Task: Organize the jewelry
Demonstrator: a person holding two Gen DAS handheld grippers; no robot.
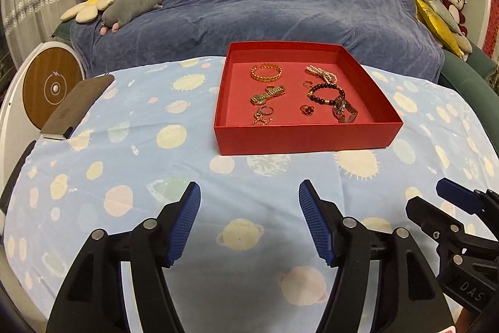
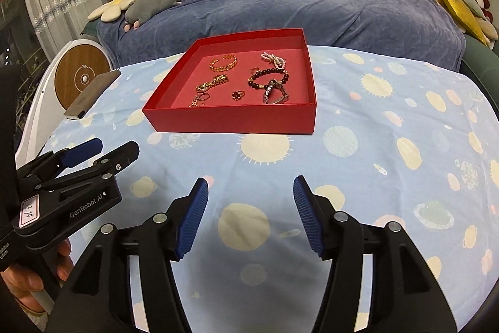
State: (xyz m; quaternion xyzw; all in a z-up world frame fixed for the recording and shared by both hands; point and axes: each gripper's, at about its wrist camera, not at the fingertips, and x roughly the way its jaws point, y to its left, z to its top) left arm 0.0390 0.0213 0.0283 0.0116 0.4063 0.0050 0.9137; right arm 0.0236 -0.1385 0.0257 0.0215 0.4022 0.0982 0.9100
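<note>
A shallow red box (image 1: 305,138) (image 2: 234,122) stands on the planet-print cloth. It holds a gold bangle (image 1: 266,73) (image 2: 223,62), a pearl bracelet (image 1: 322,74) (image 2: 274,58), a dark bead bracelet (image 1: 326,92) (image 2: 267,77), a gold watch (image 1: 268,95) (image 2: 212,84), a flower ring (image 1: 308,110) (image 2: 237,95), a silver watch (image 1: 344,111) (image 2: 274,92) and small gold pieces (image 1: 263,116) (image 2: 199,100). My left gripper (image 1: 249,222) is open and empty, near the table's front. My right gripper (image 2: 250,216) is open and empty beside it.
A dark flat case (image 1: 78,106) (image 2: 93,95) lies at the table's left edge by a round wooden-faced device (image 1: 51,89). A blue-covered sofa (image 1: 259,5) with plush toys (image 1: 134,5) stands behind the table.
</note>
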